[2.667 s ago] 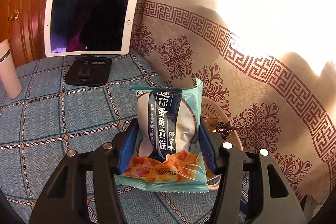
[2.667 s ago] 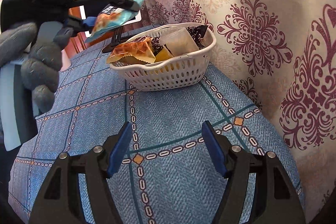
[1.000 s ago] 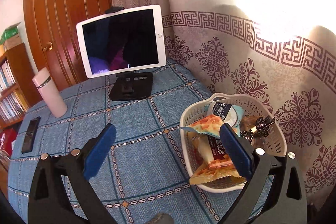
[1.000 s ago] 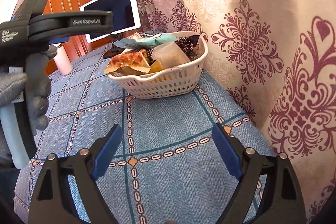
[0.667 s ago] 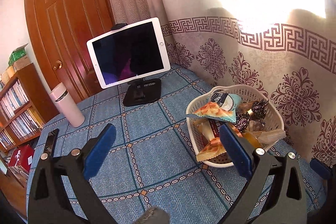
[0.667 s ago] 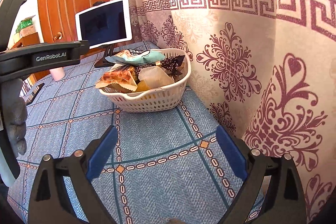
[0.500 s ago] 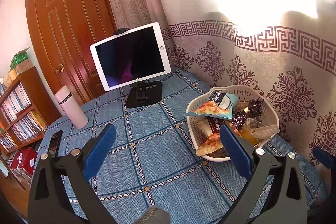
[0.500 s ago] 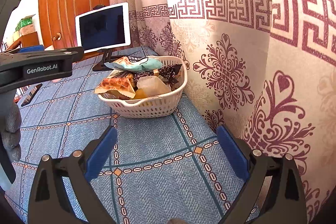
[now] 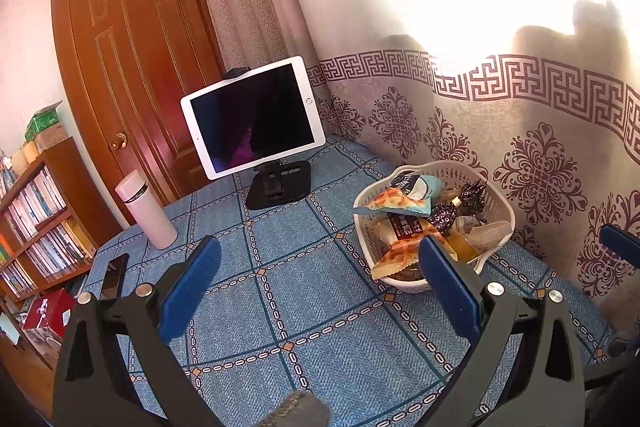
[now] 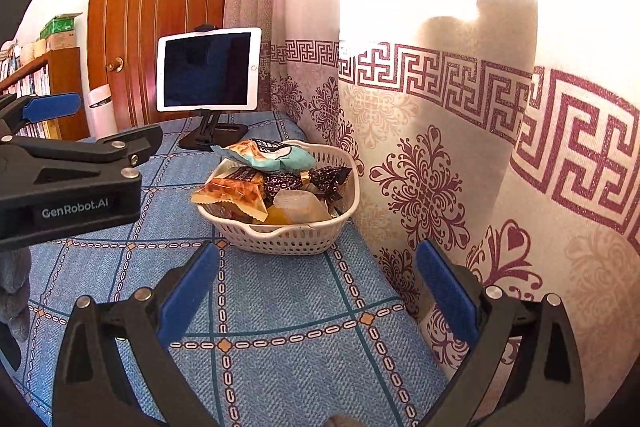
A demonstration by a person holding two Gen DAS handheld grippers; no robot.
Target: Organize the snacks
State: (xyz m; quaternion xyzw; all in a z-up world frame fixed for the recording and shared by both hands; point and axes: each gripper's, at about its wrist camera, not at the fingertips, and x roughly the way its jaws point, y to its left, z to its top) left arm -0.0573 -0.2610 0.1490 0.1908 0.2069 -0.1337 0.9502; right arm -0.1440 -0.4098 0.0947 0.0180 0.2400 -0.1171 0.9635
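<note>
Found the left gripper [image 9: 318,247] spread wide with nothing between its blue pads, hovering above the blue tablecloth [image 9: 320,311] with the white basket [image 9: 500,203] ahead and to its right. Found the right gripper [image 10: 318,249] likewise spread and empty, aimed at the basket's near wall from just in front. Counted no loose snack on the cloth in either view; judged the sorting close to finished, if not finished. Noted all the snacks heaped in the basket, piled above its rim: a teal packet [image 10: 272,155] perched on top, an orange waffle packet [image 10: 232,193] jutting over the rim, a dark twisted candy wrapper [image 10: 324,177] beside a pale translucent packet. Judged the heap the main hazard: 1 nudge of the light basket by either gripper would likely tip the teal packet off the top or slide the waffle packet out onto the cloth. Judged a pinch on the slick film apt to slip, and a hard squeeze apt to crush the brittle waffle. Noted the basket close to the curtain-side table edge, so a push that way could send it over. Noted the tablet [image 9: 256,123] and pink flask [image 9: 146,211] well apart, at little risk.
</note>
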